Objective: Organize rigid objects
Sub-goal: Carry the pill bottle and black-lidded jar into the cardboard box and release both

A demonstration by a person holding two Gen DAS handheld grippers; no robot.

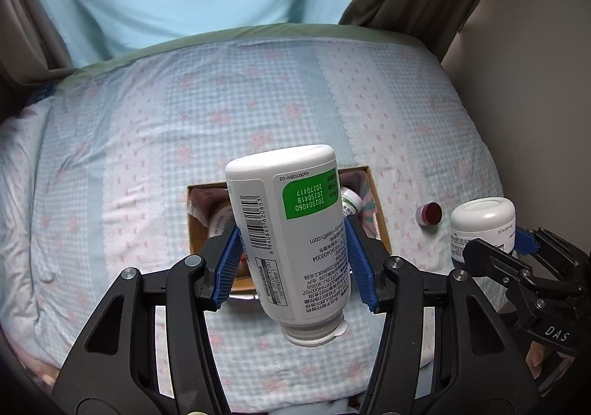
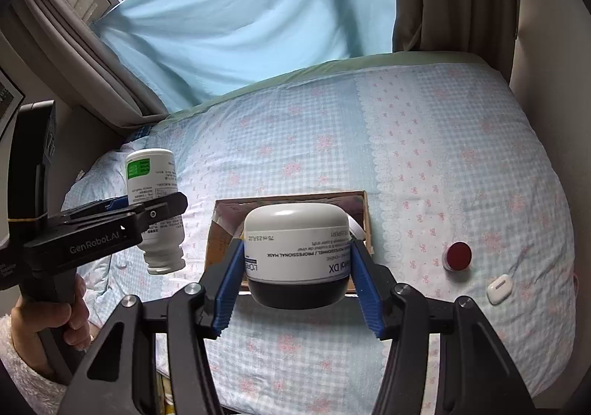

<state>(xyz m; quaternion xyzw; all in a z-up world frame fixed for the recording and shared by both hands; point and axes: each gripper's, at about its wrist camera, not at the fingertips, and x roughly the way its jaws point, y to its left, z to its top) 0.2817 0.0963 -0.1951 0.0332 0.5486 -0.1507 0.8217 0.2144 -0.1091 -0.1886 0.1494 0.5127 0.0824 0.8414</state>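
A white supplement bottle (image 1: 291, 245) is clamped upside down in the left hand-held gripper (image 1: 293, 260); a cream jar (image 2: 297, 254) is gripped by the right hand-held gripper (image 2: 297, 271), above the cardboard box (image 2: 364, 215) on the bed (image 2: 443, 156).

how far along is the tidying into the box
Partly done: the cardboard box on the bed already holds at least two containers. In hand: the left gripper clamps a white bottle, the right gripper a white jar, both above the box. Left on the bedspread: a small red-lidded pot and a small white case.
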